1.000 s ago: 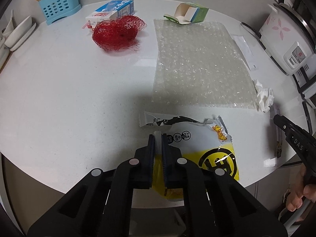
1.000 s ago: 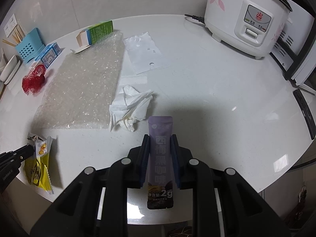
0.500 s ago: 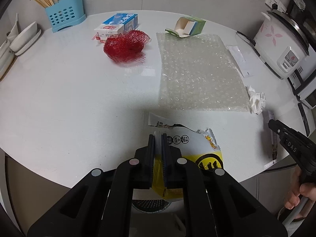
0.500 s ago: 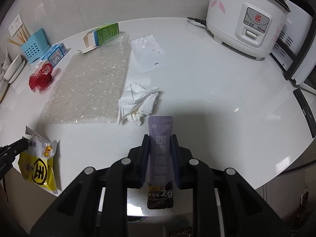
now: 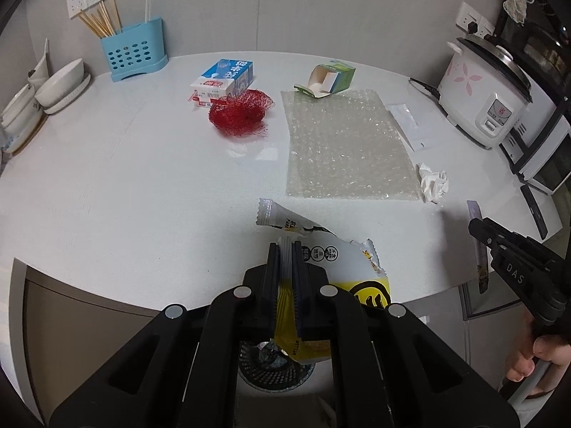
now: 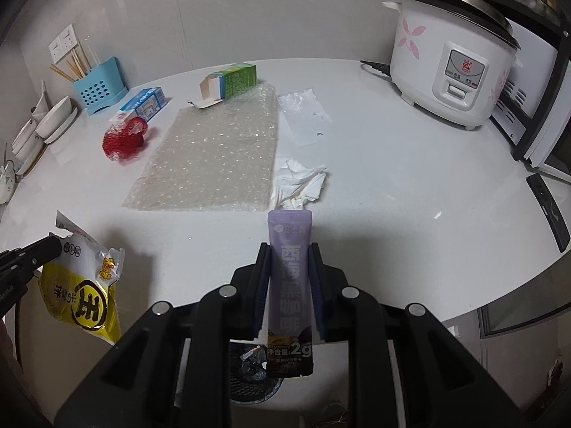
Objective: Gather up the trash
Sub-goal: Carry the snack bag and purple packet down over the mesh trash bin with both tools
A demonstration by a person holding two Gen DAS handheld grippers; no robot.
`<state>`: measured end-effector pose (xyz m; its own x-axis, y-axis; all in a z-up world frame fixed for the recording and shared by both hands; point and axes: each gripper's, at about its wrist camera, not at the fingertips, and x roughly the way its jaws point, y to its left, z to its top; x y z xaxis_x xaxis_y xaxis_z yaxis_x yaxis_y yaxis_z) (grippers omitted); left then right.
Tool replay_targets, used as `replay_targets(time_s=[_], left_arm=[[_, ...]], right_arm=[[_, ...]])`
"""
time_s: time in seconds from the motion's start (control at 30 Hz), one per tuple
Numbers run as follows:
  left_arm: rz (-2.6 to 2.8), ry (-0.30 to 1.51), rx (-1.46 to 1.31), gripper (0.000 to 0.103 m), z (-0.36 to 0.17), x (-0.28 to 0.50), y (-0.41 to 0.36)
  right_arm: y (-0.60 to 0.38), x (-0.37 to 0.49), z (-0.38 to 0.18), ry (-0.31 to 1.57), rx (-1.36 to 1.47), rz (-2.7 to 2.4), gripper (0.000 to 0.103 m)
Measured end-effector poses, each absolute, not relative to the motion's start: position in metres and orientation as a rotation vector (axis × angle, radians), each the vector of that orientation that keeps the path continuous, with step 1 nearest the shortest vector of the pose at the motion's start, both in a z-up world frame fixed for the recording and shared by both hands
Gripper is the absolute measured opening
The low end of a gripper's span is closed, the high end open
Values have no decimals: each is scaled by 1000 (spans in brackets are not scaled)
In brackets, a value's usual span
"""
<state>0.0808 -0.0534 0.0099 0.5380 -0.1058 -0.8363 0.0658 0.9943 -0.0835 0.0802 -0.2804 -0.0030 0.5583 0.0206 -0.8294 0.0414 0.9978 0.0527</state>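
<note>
Trash rides in both grippers: left [image 5: 284, 249] pinches a snack bag [image 5: 342, 267], right [image 6: 288, 253] a sachet [image 6: 289, 256]. Both have pulled back off the table [image 5: 107, 185] (a bin [image 5: 271, 367] waits below), ready to drop.

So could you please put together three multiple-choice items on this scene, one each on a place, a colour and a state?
1. Where does the crumpled tissue lie?
A. beside the bubble wrap
B. inside the blue holder
C. on the rice cooker

2. What colour is the sachet in the right claw?
A. green
B. purple
C. red

3. What is the left claw doing?
A. hanging open
B. shut on nothing
C. shut on the yellow snack bag

Answers:
1 A, the tissue sits at the sheet's near corner.
2 B, its wrapper shows purple.
3 C, the bag's edge is pinched between the pads.
</note>
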Motion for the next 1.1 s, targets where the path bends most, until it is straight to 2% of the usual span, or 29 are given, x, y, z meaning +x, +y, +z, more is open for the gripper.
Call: replay_targets(time_s=[0.23,0.53,0.73,1.1], left_arm=[[-104,950,-40,6,15,39,-47],[-103,908,-33,6,-9,-17,-35],[-82,926,-37,6,-49,-40,-24],[-36,982,-47,7,-147,-53,-3]], right_arm=[[-260,36,3,936,88,64,20],[-223,-26,-12,871,59,127,20],[-202,-58,-43,857,33,133,20],[-182,-75,-138,914,40,131,20]])
